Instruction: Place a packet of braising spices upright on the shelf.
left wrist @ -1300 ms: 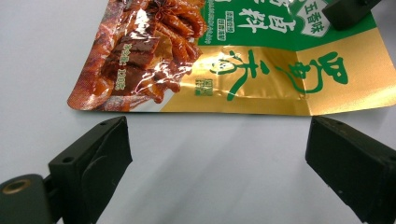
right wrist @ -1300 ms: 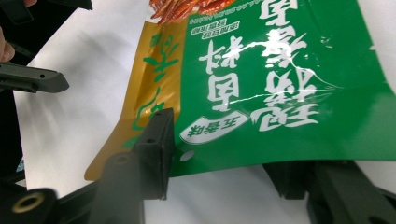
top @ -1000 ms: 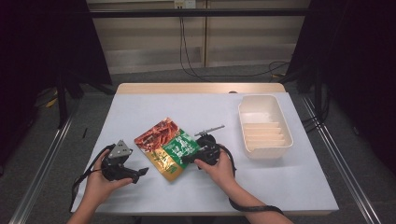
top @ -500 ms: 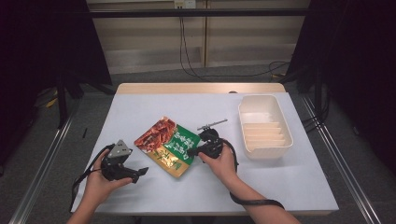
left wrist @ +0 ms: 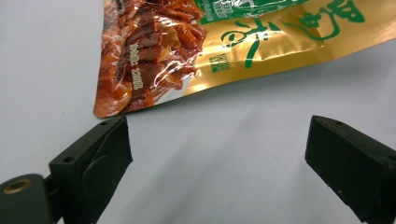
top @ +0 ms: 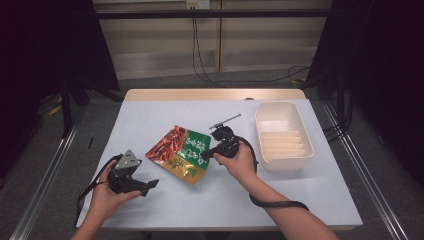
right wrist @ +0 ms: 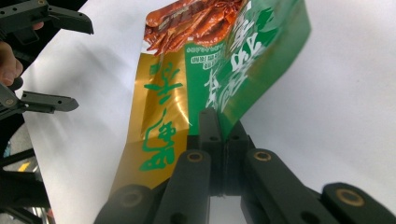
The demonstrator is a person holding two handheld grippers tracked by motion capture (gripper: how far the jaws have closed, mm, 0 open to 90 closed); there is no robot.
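right gripper (top: 207, 155) sits mid-frame in the high view, jaws just closed & now pinching the right edge of the snack pouch (top: 181, 152); right gripper view shows the pads clamped on a thin strip of the green side, pouch (right wrist: 205, 70) hanging away toward the top of frame. pouch is centre of the white table (top: 150, 120), partly lifted on the pinched side, far corner looks like it's on the surface. left gripper (top: 150, 184) is lower left, jaws spread wide w/ nothing between; its own view has the pouch's red corner (left wrist: 140, 70) at upper left, just beyond the pads. cream tray (top: 307, 147) w/ ridged floor is at right, near the right hand. risk imo: grip is only on a slim edge of slick foil, so weight of contents could pull it out or swing/twist the bag during a lift, and it could drop short of the tray or catch its rim.
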